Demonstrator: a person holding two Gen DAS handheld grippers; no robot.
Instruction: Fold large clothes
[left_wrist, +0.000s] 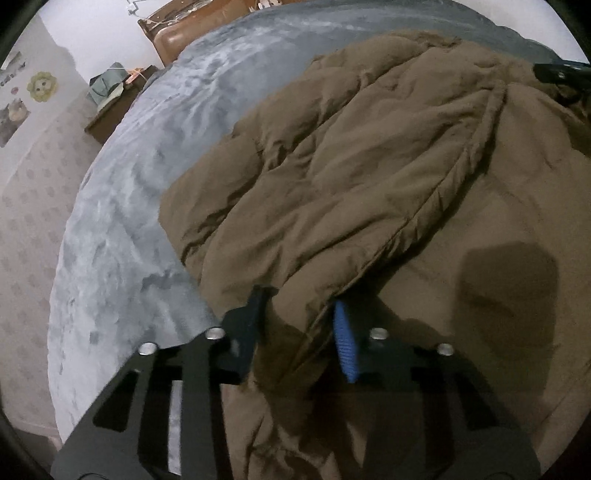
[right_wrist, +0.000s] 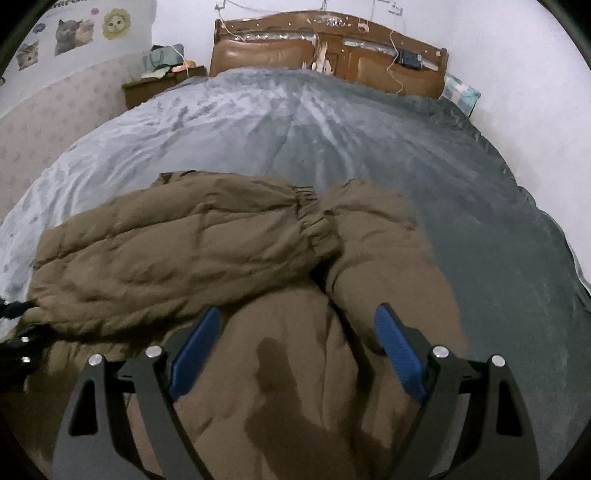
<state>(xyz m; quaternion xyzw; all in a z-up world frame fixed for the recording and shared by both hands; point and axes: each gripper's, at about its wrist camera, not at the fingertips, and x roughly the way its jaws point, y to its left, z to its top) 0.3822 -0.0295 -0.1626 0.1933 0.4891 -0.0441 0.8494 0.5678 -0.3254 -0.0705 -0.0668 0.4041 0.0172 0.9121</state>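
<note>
A large brown puffer jacket (left_wrist: 351, 155) lies on the grey bed cover, with both sleeves folded across its body (right_wrist: 177, 251). My left gripper (left_wrist: 301, 325) is shut on a thick fold at the jacket's near left edge, and the fabric bunches between its black finger and its blue pad (left_wrist: 345, 339). My right gripper (right_wrist: 295, 350) stands open low over the jacket's near right part, its blue pads (right_wrist: 399, 354) wide apart with padded cloth lying under and between them. The right gripper's tip (left_wrist: 557, 74) also shows at the far right in the left wrist view.
The grey bed cover (right_wrist: 295, 122) stretches beyond the jacket to a brown headboard (right_wrist: 325, 48). A nightstand with clutter (right_wrist: 162, 81) stands at the bed's left, beside a patterned wall with cat stickers. A pale pillow (right_wrist: 461, 92) lies at the far right corner.
</note>
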